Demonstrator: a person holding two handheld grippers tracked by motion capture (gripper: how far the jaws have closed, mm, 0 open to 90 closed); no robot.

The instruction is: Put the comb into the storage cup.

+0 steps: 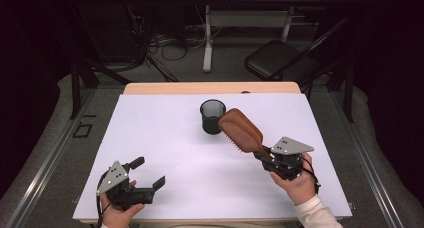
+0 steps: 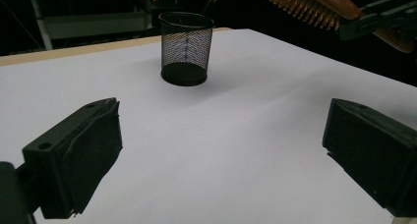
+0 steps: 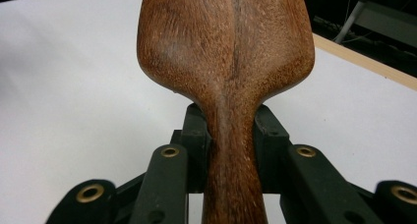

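No words, labels, brand marks, numbers or signs can be read anywhere. The wooden hairbrush (image 3: 226, 52) shows bare grain on its back. The black mesh cup (image 2: 186, 47), at 12 o'clock on the white counter (image 1: 165, 138), carries no tag, and the counter itself has no print on it.
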